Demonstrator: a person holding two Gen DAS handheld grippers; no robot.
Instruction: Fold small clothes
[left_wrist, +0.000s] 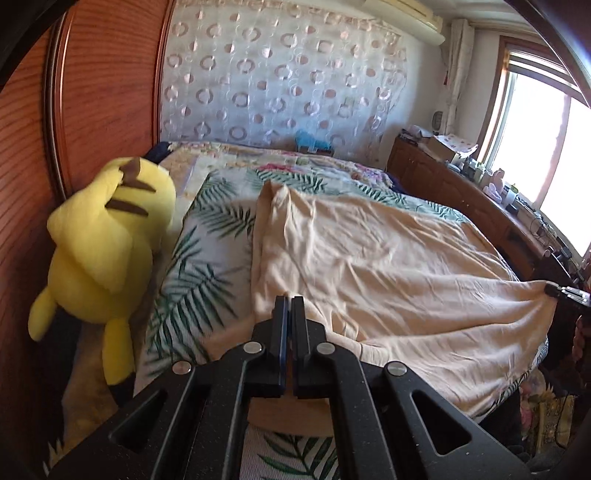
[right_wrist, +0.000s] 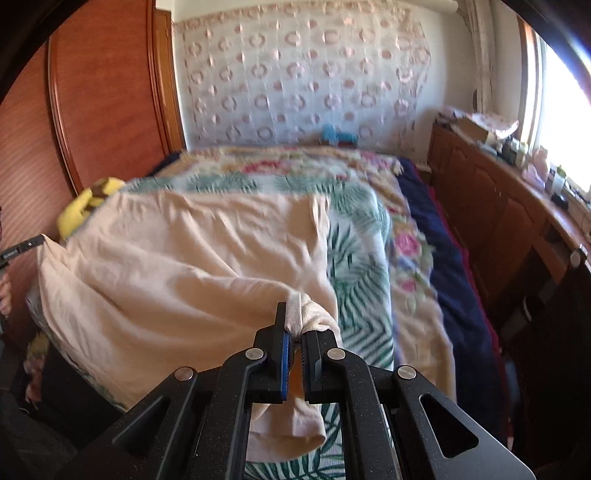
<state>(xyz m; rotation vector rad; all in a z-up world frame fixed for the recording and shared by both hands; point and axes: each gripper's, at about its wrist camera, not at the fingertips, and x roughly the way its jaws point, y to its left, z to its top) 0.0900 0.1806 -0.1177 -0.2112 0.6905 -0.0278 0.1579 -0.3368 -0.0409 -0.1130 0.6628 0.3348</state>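
Note:
A pale peach garment (left_wrist: 376, 251) lies spread over the leaf-print bedspread (left_wrist: 207, 236), stretched between both grippers. My left gripper (left_wrist: 290, 301) is shut on the garment's near left corner, and cloth shows beneath its jaws. In the right wrist view my right gripper (right_wrist: 294, 314) is shut on the near right corner of the peach garment (right_wrist: 192, 258), a bunched fold of cloth sticking up between its fingers and a hem hanging below. The right gripper's tips (left_wrist: 557, 291) appear at the far right of the left wrist view, pinching the cloth. The left gripper's tips (right_wrist: 22, 249) appear at the left edge.
A yellow plush toy (left_wrist: 107, 236) leans against the wooden headboard (left_wrist: 92, 92) left of the bed. A floral blanket (right_wrist: 406, 243) and a dark blue cover (right_wrist: 454, 280) lie to the right. A cluttered wooden cabinet (right_wrist: 498, 206) runs under the window. A blue toy (left_wrist: 312, 142) sits at the bed's far end.

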